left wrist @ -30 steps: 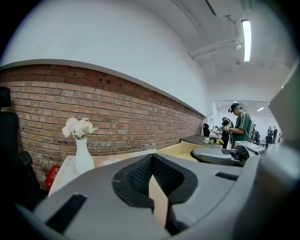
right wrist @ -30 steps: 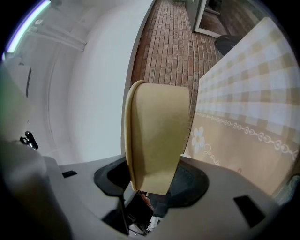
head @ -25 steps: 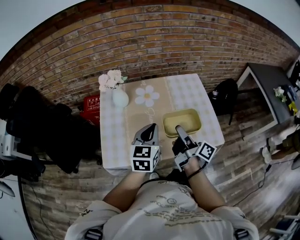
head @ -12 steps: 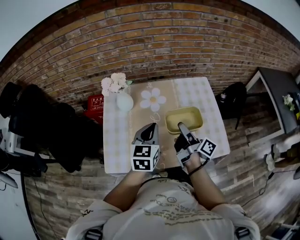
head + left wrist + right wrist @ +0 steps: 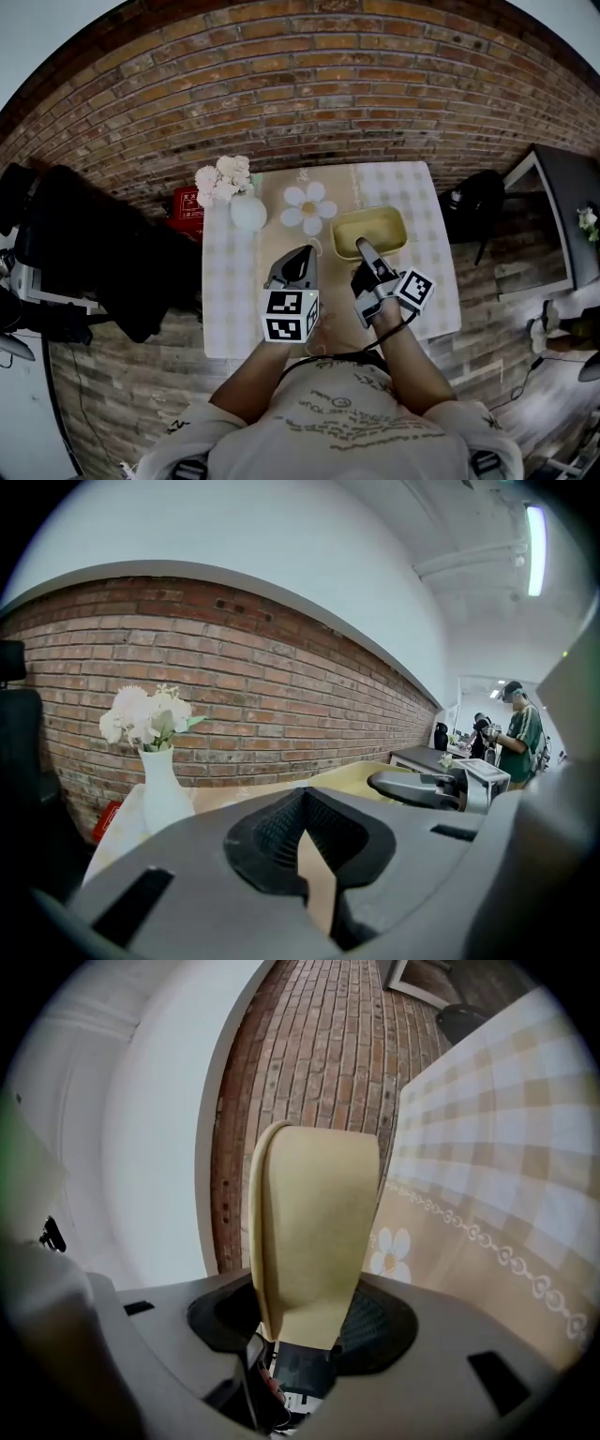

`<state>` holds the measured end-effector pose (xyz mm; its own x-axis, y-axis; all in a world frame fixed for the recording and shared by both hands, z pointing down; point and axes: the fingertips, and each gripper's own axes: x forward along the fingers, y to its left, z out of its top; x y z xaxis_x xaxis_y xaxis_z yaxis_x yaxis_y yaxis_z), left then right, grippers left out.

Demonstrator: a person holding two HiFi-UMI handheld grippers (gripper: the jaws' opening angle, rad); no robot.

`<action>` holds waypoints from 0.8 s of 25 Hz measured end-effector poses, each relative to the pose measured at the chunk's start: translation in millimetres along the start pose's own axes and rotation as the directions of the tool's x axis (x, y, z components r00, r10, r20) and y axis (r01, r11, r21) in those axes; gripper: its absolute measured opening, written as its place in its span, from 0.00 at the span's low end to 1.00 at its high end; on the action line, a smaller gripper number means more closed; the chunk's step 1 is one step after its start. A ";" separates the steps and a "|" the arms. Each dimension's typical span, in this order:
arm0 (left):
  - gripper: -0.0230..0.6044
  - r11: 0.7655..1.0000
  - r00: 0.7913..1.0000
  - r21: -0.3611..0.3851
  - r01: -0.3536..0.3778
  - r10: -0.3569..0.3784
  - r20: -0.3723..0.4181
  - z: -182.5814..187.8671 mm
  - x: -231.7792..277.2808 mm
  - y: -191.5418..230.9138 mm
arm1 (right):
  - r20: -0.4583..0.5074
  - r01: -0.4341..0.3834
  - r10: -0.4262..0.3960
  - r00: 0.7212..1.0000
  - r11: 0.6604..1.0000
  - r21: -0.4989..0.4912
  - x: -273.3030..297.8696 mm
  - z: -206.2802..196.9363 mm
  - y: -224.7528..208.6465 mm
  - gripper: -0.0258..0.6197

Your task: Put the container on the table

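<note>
The yellow container [image 5: 370,232], an oblong shallow tub, is over the right half of the checked table [image 5: 230,300]. My right gripper [image 5: 366,251] is shut on its near wall. In the right gripper view that wall [image 5: 314,1222] stands upright between the jaws of my right gripper [image 5: 305,1324]. I cannot tell whether the tub touches the cloth. My left gripper [image 5: 301,258] hovers over the tan runner just left of the tub, tips together, holding nothing. In the left gripper view, my left gripper [image 5: 302,808] faces the tub's rim [image 5: 361,773], and the right gripper's finger [image 5: 417,787] shows on the right.
A white vase [image 5: 247,213] of pale flowers stands at the table's far left, with a daisy-shaped mat [image 5: 309,204] beside it. A brick wall runs behind the table. A red box [image 5: 185,201] and dark bags [image 5: 103,253] lie left; a dark chair [image 5: 473,202] stands right.
Both grippers have moved forward over the table, the right one carrying the container farther in from the near edge. The table now sits more centred under me.
</note>
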<state>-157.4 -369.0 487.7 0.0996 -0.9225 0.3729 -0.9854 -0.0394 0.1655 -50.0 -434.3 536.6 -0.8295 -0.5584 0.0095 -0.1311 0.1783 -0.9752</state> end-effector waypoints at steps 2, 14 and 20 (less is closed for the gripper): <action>0.04 1.000 1.000 -0.009 -0.005 0.005 -0.009 -0.5 9.1 3.8 | -0.012 0.008 -0.008 1.000 1.000 0.012 11.2 5.6 -10.2 0.37; 0.04 0.996 0.993 -0.049 -0.071 0.066 -0.099 -24.0 43.4 38.8 | -0.033 0.077 -0.074 0.997 0.992 0.102 77.9 36.1 -85.3 0.37; 0.04 0.995 0.989 -0.061 -0.085 0.076 -0.128 -31.4 56.2 46.9 | -0.043 0.110 -0.105 0.994 0.986 0.122 107.5 47.0 -113.6 0.37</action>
<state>-193.7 -410.6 545.1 0.0410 -0.8663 0.4979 -0.9800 0.0622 0.1889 -98.7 -552.6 638.0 -0.8335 -0.5389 0.1217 -0.1542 0.0153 -0.9879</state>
